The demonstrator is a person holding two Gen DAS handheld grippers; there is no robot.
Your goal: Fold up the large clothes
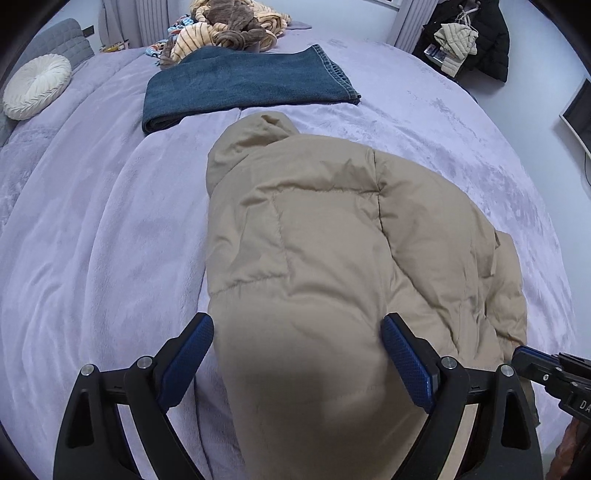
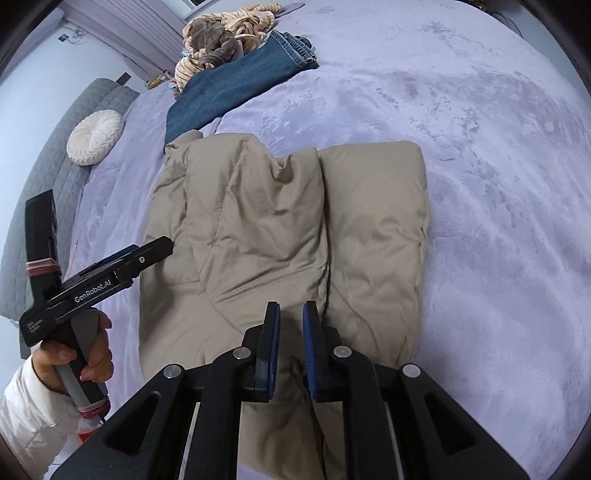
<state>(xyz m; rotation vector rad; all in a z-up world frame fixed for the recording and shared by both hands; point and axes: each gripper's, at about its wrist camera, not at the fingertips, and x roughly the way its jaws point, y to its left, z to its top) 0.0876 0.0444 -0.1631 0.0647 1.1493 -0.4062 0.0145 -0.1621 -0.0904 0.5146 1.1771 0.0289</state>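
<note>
A beige puffer jacket [image 1: 332, 240] lies on the lilac bed cover, its hood toward the far end; it also shows in the right wrist view [image 2: 258, 229], with its sides folded in over the middle. My left gripper [image 1: 295, 343] is wide open, its blue pads on either side of a raised hump of the jacket's near part. My right gripper [image 2: 291, 332] is nearly closed over the jacket's near edge, a narrow gap between the pads; no fabric shows clamped between them. The left gripper [image 2: 147, 254] shows from the side at the jacket's left edge.
Folded blue jeans [image 1: 240, 85] lie beyond the hood. Striped plush toys [image 1: 229, 29] sit at the far end. A round white cushion [image 1: 37, 86] rests at the far left by a grey headboard [image 2: 44, 192]. Dark coats [image 1: 469, 40] hang at the far right.
</note>
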